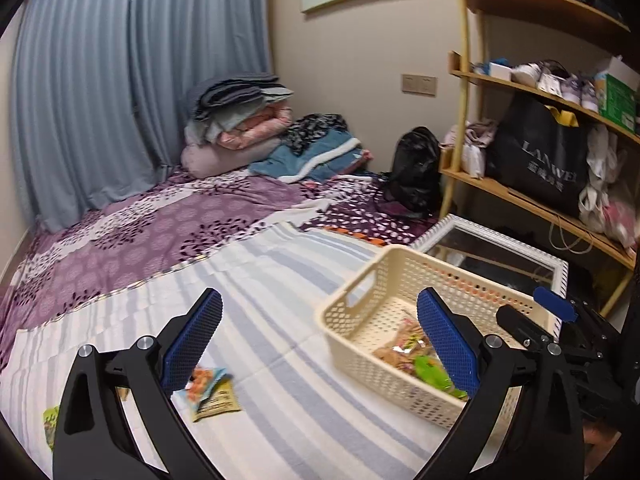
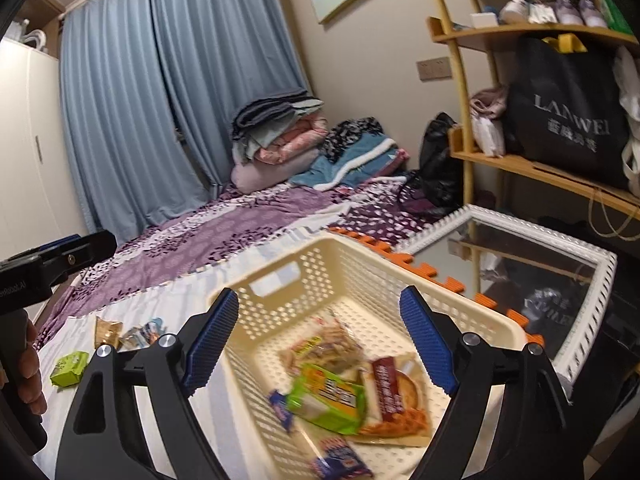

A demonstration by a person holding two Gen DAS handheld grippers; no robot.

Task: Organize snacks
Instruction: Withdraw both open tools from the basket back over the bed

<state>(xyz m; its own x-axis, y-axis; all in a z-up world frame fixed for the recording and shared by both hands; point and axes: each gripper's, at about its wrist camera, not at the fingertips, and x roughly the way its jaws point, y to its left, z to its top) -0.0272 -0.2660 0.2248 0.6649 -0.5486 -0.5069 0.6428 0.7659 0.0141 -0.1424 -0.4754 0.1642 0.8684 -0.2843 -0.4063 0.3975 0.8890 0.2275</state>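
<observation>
A cream perforated basket (image 1: 352,334) (image 2: 472,312) stands on the striped sheet and holds several snack packets: a green one (image 2: 328,400), a red-brown one (image 2: 394,396), a noodle bag (image 2: 324,346) and a blue one (image 2: 340,460). My left gripper (image 1: 320,336) is open and empty, to the left of the basket. Loose packets (image 1: 210,390) lie on the sheet under its left finger. My right gripper (image 2: 320,344) hangs open above the basket with nothing between its pads. A green packet (image 2: 70,368) and two more packets (image 2: 128,334) lie left of the basket. The right gripper's blue pad (image 1: 554,304) shows at the right edge of the left wrist view.
A white-framed mirror (image 2: 592,280) lies right of the basket, beside an orange foam mat edge (image 2: 404,258). Wooden shelves (image 1: 520,196) with a black bag (image 1: 540,156) and shoes rise at right. Folded bedding (image 1: 240,120) is stacked by the blue curtain (image 1: 100,80). A hand (image 2: 28,376) shows at far left.
</observation>
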